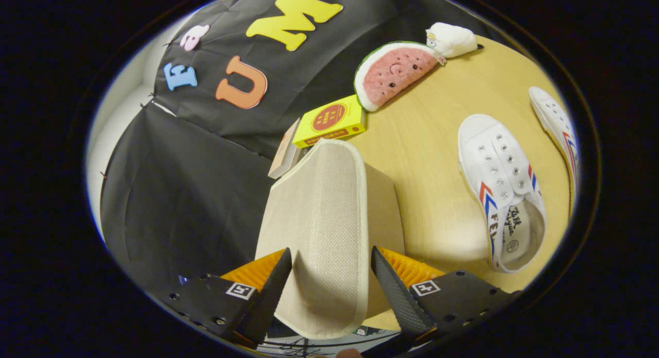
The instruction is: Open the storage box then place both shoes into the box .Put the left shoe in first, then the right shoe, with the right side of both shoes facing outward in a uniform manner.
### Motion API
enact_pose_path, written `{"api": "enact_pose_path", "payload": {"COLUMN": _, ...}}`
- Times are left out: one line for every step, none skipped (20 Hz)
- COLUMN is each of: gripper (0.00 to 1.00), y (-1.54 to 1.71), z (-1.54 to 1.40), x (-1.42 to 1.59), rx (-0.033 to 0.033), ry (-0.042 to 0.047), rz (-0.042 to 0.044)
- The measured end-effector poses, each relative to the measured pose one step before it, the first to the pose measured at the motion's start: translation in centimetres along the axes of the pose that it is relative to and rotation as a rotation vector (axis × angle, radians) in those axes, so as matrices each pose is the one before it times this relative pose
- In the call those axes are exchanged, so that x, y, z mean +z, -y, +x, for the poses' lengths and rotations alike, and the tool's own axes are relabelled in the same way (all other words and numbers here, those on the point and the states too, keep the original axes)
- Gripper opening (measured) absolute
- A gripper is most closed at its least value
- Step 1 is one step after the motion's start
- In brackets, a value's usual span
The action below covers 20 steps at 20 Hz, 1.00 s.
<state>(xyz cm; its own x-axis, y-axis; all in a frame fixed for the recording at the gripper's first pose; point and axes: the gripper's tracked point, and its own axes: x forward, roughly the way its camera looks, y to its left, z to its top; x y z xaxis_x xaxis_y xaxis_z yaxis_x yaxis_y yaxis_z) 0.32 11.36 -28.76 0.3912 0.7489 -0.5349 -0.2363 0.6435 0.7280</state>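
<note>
Gripper view: a beige woven-fabric storage box (329, 229) with a pale piped edge stands on a light wooden table (427, 157), its flat textured lid panel tilted up between the two fingers of the gripper (331, 286). The fingers sit spread to either side of that panel; whether they touch the fabric cannot be told. Beyond the fingers, to the right of the box, a white canvas lace-less shoe (502, 193) with red and blue chevron stripes lies on the table, its opening turned toward the gripper. A second white shoe with the same stripes (558, 126) lies farther right, partly cut off. Just behind the box rests a yellow cardboard carton with a red round mark (332, 122), touching a slim pale box (284, 157) that is half hidden. Farther back lie a watermelon-slice plush toy (394, 72) and a small white plush (452, 39). The box's interior is hidden.
</note>
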Motion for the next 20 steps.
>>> {"api": "enact_pose_path", "payload": {"gripper": 0.92, "y": -0.048, "z": -0.614, "x": 0.253, "rx": -0.00867, "ry": 0.00858, "rz": 0.01109}}
{"api": "enact_pose_path", "payload": {"gripper": 0.74, "y": 0.086, "z": -0.173, "x": 0.105, "rx": -0.00288, "ry": -0.00824, "rz": 0.00464}}
{"api": "enact_pose_path", "payload": {"gripper": 0.65, "y": 0.124, "z": -0.238, "x": 0.023, "rx": -0.00923, "ry": 0.00355, "rz": 0.00445}}
{"api": "enact_pose_path", "payload": {"gripper": 0.56, "y": 0.039, "z": -0.244, "x": 0.173, "rx": -0.00589, "ry": 0.00923, "rz": 0.00794}}
{"api": "enact_pose_path", "payload": {"gripper": 0.47, "y": 0.051, "z": -0.539, "x": 0.247, "rx": -0.01213, "ry": 0.00346, "rz": 0.00041}}
{"api": "enact_pose_path", "payload": {"gripper": 0.38, "y": 0.008, "z": -0.437, "x": 0.480, "rx": -0.01319, "ry": 0.02056, "rz": 0.00725}}
{"api": "enact_pose_path", "payload": {"gripper": 0.29, "y": -0.111, "z": -0.341, "x": 0.461, "rx": -0.00531, "ry": 0.01647, "rz": 0.00987}}
{"api": "enact_pose_path", "payload": {"gripper": 0.20, "y": -0.473, "z": -0.189, "x": 0.137, "rx": 0.01245, "ry": 0.00024, "rz": 0.00822}}
{"api": "enact_pose_path", "payload": {"gripper": 0.11, "y": -0.790, "z": 0.062, "x": -0.051, "rx": 0.01056, "ry": -0.00652, "rz": -0.00716}}
{"api": "enact_pose_path", "payload": {"gripper": 0.02, "y": -0.093, "z": -0.243, "x": -0.135, "rx": -0.02201, "ry": -0.01036, "rz": -0.02584}}
{"api": "enact_pose_path", "payload": {"gripper": 0.01, "y": -0.318, "z": -0.278, "x": 0.133, "rx": -0.01133, "ry": 0.00299, "rz": -0.02562}}
{"api": "enact_pose_path", "payload": {"gripper": 0.00, "y": -0.413, "z": -0.184, "x": 0.309, "rx": -0.01061, "ry": 0.00374, "rz": -0.01440}}
{"api": "enact_pose_path", "payload": {"gripper": 0.00, "y": -0.629, "z": -0.254, "x": 0.084, "rx": -0.00439, "ry": 0.00562, "rz": -0.00508}}
{"api": "enact_pose_path", "payload": {"gripper": 0.00, "y": -0.640, "z": -0.322, "x": 0.268, "rx": -0.00001, "ry": 0.00732, "rz": -0.00015}}
{"api": "enact_pose_path", "payload": {"gripper": 0.00, "y": -0.774, "z": -0.466, "x": 0.301, "rx": 0.00539, "ry": 0.00920, "rz": 0.00009}}
{"api": "enact_pose_path", "payload": {"gripper": 0.00, "y": -1.044, "z": -0.485, "x": 0.344, "rx": 0.00709, "ry": 0.00892, "rz": -0.00141}}
{"api": "enact_pose_path", "payload": {"gripper": 0.00, "y": -1.315, "z": -0.500, "x": 0.348, "rx": 0.00983, "ry": 0.01014, "rz": -0.00692}}
{"api": "enact_pose_path", "payload": {"gripper": 0.00, "y": -1.319, "z": -0.447, "x": 0.388, "rx": 0.00927, "ry": 0.01010, "rz": -0.01189}}
{"api": "enact_pose_path", "payload": {"gripper": 0.00, "y": -1.607, "z": -0.391, "x": 0.240, "rx": 0.01120, "ry": 0.00918, "rz": -0.01557}}
{"api": "enact_pose_path", "payload": {"gripper": 0.00, "y": -1.626, "z": -0.272, "x": 0.226, "rx": 0.01342, "ry": 0.00760, "rz": -0.01709}}
